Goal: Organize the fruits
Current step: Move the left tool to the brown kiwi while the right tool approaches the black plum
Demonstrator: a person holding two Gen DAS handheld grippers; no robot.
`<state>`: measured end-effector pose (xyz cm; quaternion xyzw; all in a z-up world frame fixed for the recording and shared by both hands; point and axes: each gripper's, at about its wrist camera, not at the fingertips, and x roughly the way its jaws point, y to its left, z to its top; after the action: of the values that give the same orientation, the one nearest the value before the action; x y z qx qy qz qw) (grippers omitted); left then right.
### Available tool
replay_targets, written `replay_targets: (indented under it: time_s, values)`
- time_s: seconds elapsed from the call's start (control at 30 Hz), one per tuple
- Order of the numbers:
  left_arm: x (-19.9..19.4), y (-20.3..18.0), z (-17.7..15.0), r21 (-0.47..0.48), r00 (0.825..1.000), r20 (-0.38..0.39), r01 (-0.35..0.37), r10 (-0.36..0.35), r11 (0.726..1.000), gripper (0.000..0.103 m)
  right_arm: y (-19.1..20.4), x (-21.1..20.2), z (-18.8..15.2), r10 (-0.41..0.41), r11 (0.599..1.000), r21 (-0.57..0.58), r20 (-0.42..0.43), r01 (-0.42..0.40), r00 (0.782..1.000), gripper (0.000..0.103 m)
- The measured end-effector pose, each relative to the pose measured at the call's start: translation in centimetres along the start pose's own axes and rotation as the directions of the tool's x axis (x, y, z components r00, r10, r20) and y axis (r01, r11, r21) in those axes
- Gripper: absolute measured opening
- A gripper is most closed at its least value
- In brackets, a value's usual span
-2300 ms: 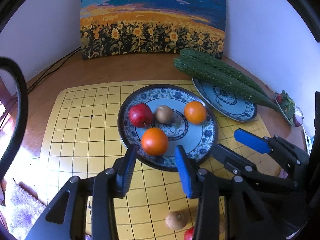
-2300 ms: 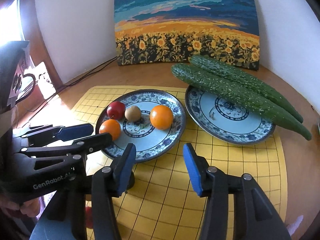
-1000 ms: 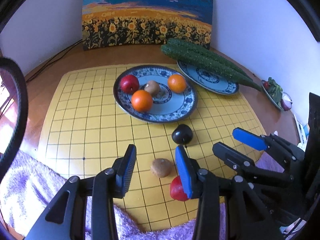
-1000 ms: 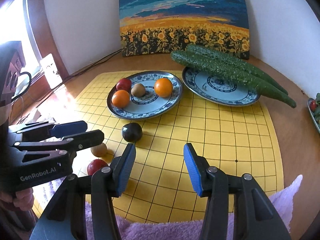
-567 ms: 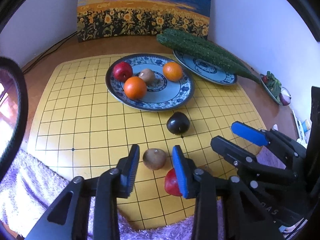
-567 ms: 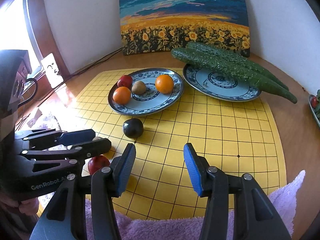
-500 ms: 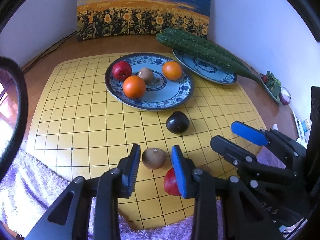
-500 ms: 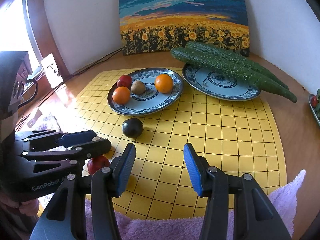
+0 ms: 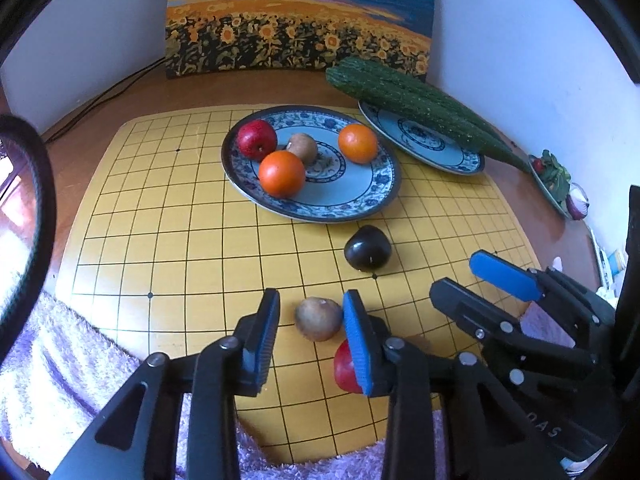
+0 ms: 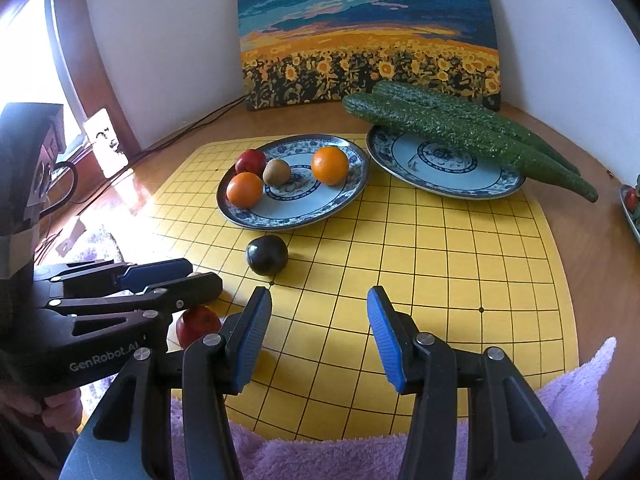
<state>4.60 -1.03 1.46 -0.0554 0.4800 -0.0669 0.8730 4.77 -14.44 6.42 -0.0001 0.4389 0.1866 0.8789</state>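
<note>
I have the left hand-held gripper (image 9: pixel 310 322) narrowed around the loose kiwi (image 9: pixel 319 318) on the yellow grid mat (image 9: pixel 160 248) — one pad apparently touching, the other just clear — because it belongs on the fruit plate (image 9: pixel 372 200), while the right hand-held gripper (image 10: pixel 316 336) waits half open, empty.

Two blue-patterned plates (image 10: pixel 352 190) (image 10: pixel 460 190) sit in the upper middle of the right wrist view, on one yellow grid mat (image 10: pixel 460 272). There are two oranges (image 10: pixel 244 189) (image 10: pixel 330 165), two brown kiwis, one on the plate (image 10: pixel 276 171) and one low in the left wrist view (image 9: pixel 319 318), two red apples, one on the plate (image 10: pixel 250 161) and one at lower left (image 10: pixel 198 325), one dark plum (image 10: pixel 267 255) at centre and two cucumbers (image 10: pixel 452 130) (image 10: pixel 532 136) at upper right. One sunflower painting (image 10: pixel 370 36) stands at the top, one purple towel (image 10: pixel 560 404) lies along the bottom edge, and two grippers (image 10: pixel 316 338) (image 9: pixel 310 338) fill the foreground.
</note>
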Motion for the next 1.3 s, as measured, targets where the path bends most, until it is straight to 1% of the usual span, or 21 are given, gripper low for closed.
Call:
replay_targets:
  time_s: [0.03, 0.07, 0.23, 0.6, 0.8, 1.3]
  values:
    - [0.0, 0.0, 0.0, -0.003, 1.0, 0.0, 0.011, -0.011, 1.0, 0.026, 0.0, 0.0, 0.0, 0.001, 1.0, 0.001, 0.0, -0.001, 1.0, 0.051]
    - [0.0, 0.1, 0.0, -0.009, 1.0, -0.001, 0.02, -0.02, 1.0, 0.026, 0.1, 0.0, -0.1, 0.002, 1.0, 0.001, 0.0, -0.002, 1.0, 0.051]
    - [-0.2, 0.3, -0.1, -0.019, 1.0, 0.005, 0.015, -0.015, 1.0, 0.026, 0.3, 0.2, 0.0, 0.005, 1.0, 0.002, -0.005, -0.005, 1.0, 0.051]
    - [-0.8, 1.9, 0.2, -0.045, 0.997, 0.048, -0.064, 0.066, 0.997, 0.026, 1.6, 1.0, 0.4, 0.02, 1.0, -0.009, -0.018, -0.02, 1.0, 0.051]
    - [-0.9, 2.6, 0.1, -0.057, 0.995, 0.055, -0.08, 0.083, 0.995, 0.026, 2.4, 1.8, 0.7, 0.019, 1.0, -0.022, -0.03, -0.02, 0.999, 0.051]
    - [-1.4, 3.6, 0.3, -0.074, 0.994, 0.072, -0.082, 0.087, 0.994, 0.026, 3.5, 3.6, 1.6, 0.02, 1.0, -0.016, -0.046, -0.021, 0.999, 0.051]
